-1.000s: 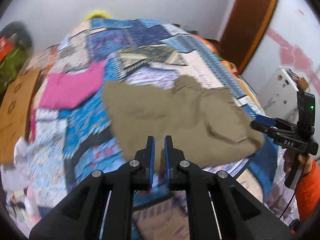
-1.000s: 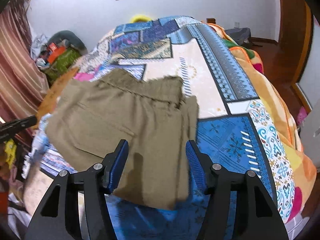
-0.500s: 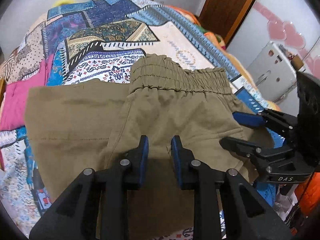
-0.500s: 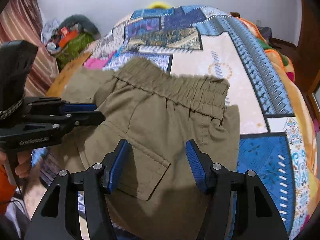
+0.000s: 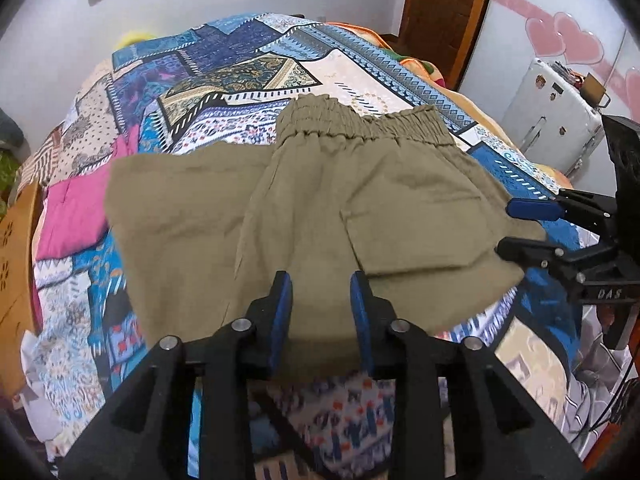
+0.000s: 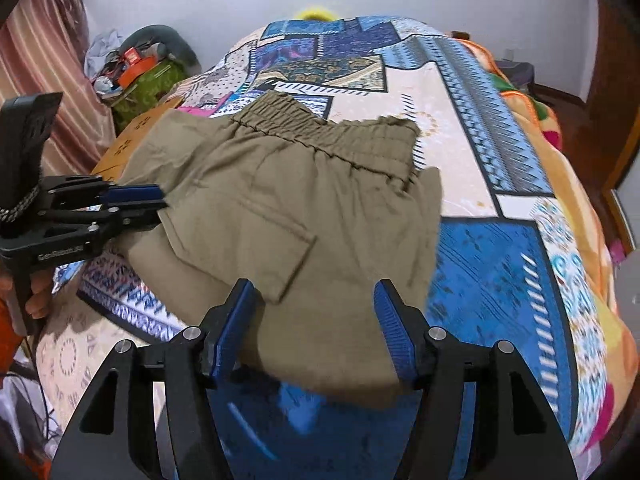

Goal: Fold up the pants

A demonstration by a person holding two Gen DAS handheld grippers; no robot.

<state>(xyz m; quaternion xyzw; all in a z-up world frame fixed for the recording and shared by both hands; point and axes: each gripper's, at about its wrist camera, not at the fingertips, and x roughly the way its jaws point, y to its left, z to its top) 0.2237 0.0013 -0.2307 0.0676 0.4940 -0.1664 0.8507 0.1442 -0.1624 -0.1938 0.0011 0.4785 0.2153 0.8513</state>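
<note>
While one pair of olive pants (image 5: 360,216) lies beyond both fingertips on the bedspread (image 5: 248,76), the left gripper (image 5: 322,300), just opening, and the "DAS"-marked right gripper (image 6: 316,312), wider, hold nothing.

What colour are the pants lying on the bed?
Olive khaki, plain, no pattern. The pants show best in the right wrist view.

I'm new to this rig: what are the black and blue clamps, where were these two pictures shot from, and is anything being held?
A person holds a two-finger gripper in each hand; each carries a camera looking along its fingers. One picture is from the left gripper, the other from the right gripper. Olive pants, partly folded, lie on a patterned bedspread beside a pink cloth. Both grippers are open above the pants' near edge, holding nothing; the left one's jaws have just been opening.
</note>
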